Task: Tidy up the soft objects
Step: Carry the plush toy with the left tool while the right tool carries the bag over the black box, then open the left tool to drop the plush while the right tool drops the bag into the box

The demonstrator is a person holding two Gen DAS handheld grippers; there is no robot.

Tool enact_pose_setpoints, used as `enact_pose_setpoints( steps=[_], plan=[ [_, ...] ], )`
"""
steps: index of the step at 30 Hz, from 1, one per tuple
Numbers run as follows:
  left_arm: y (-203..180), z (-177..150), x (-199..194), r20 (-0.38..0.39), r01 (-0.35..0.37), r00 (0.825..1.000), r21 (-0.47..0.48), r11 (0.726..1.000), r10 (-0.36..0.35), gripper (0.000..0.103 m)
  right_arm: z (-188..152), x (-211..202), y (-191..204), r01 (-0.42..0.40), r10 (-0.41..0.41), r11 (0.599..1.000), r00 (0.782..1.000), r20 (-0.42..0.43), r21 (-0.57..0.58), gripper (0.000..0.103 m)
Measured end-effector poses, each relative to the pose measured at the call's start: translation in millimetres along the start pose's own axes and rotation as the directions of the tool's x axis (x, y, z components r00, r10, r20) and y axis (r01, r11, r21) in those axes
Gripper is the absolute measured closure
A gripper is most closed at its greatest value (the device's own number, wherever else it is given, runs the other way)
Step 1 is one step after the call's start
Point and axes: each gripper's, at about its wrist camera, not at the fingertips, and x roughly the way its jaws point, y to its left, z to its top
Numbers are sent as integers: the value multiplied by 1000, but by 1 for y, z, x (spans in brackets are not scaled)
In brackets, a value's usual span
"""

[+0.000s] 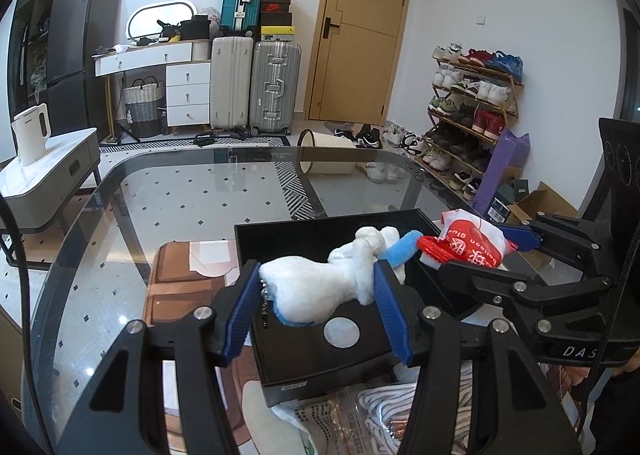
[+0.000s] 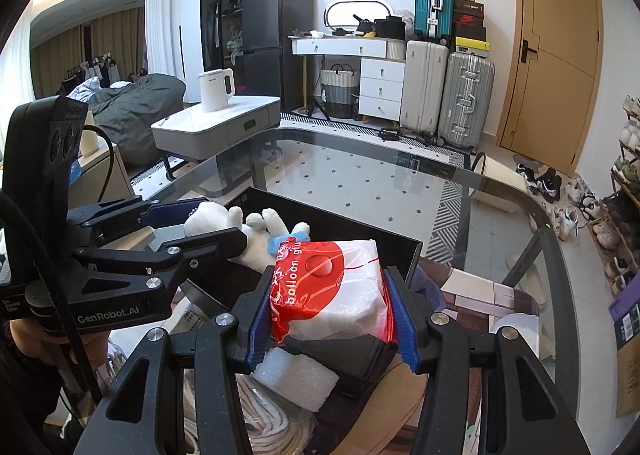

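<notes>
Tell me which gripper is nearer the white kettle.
Left. The left gripper, clamping the white plush toy, is on the white kettle side; the right gripper, holding the red-and-white bag, is farther.

door: tan wood, shut, upper centre-right of left view
suitcases: white and silver upright, teal one stacked above, left of door
shoe boxes: stacked beside teal case
shoe rack: right side, full, loose shoes on floor near it
dresser: white drawers, oval mirror above
woven basket: under dresser
kettle: white, on grey side table, left of centre in right view
fridge: black, upper centre
bin: tipped over on floor
</notes>
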Motion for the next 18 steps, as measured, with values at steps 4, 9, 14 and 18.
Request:
enact_pose_setpoints(
  steps=[4, 9, 14, 18],
  plan=[
    [-1, -1, 5, -11, -4, 1000, 6, 1000, 4, 47, -1, 6, -1, 4, -4, 1000, 1000, -12, -2, 51],
    [-5, 0, 10, -23, -25, 999, 32, 999, 25, 47, 0, 13, 0, 4, -5, 1000, 1000, -28, -9, 51],
    [-6, 0, 14, -35, -26, 999, 44, 999, 28, 47, 0, 20, 0, 5, -6, 1000, 999, -39, -14, 51],
    [-4, 0, 17, -44, -23, 999, 39, 999, 25, 47, -2, 25, -1, 7, -8, 1000, 999, -45, -12, 51]
  ],
)
